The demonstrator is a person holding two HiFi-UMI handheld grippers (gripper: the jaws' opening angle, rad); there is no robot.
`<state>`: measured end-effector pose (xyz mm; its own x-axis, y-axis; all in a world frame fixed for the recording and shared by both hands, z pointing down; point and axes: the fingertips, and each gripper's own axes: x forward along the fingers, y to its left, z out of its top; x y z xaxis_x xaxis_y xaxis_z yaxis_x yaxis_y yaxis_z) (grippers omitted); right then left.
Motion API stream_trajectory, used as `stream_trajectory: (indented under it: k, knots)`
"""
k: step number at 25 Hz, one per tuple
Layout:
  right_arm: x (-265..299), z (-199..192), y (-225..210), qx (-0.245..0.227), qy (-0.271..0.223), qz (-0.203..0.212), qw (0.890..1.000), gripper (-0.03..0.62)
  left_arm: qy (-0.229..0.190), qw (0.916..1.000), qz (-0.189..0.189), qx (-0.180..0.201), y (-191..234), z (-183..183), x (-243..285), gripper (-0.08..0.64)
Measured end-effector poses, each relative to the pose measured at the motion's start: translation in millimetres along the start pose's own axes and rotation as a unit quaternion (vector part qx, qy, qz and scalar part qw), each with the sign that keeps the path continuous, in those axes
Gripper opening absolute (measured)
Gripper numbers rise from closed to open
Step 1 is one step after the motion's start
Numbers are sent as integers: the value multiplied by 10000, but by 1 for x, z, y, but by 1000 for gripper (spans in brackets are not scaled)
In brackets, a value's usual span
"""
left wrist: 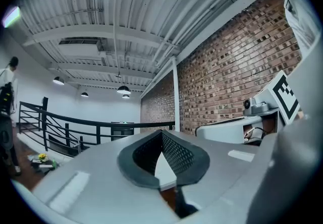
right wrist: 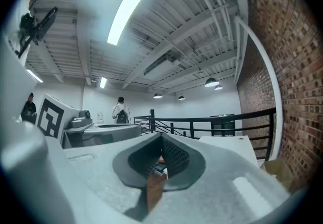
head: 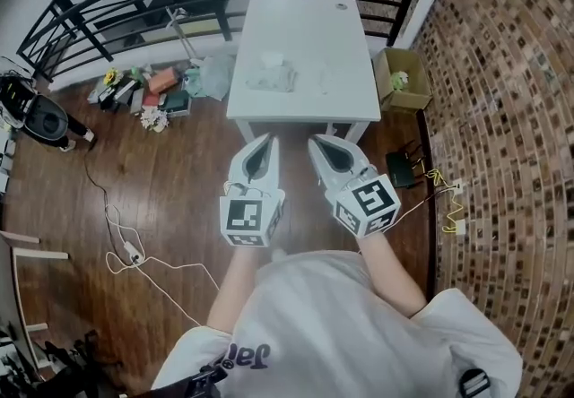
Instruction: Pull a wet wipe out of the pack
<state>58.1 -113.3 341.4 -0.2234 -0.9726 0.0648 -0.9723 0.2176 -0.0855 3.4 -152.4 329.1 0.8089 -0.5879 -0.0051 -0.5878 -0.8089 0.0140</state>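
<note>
Wet-wipe pack (head: 269, 75) lies on the white table (head: 305, 29), and only the head view shows it. Left gripper (head: 268, 143) and right gripper (head: 316, 143) hang short of the table, jaws pinched together on nothing. That fits reaching in or drawing away. Both gripper views look level at the railing (right wrist: 202, 123).

Pack (head: 272, 75) on table (head: 309, 29), box (head: 401, 81) right
</note>
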Motion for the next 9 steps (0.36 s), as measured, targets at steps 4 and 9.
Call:
stream_trajectory:
  k: [4, 9]
  knots:
    - [-3, 0, -1, 18, -11, -18, 10000, -8, -78, 9999, 42, 85, 5, -3, 1, 17]
    - [1, -13, 18, 89, 138, 64, 9998, -8, 21, 10000, 76, -56, 15, -4, -12, 17]
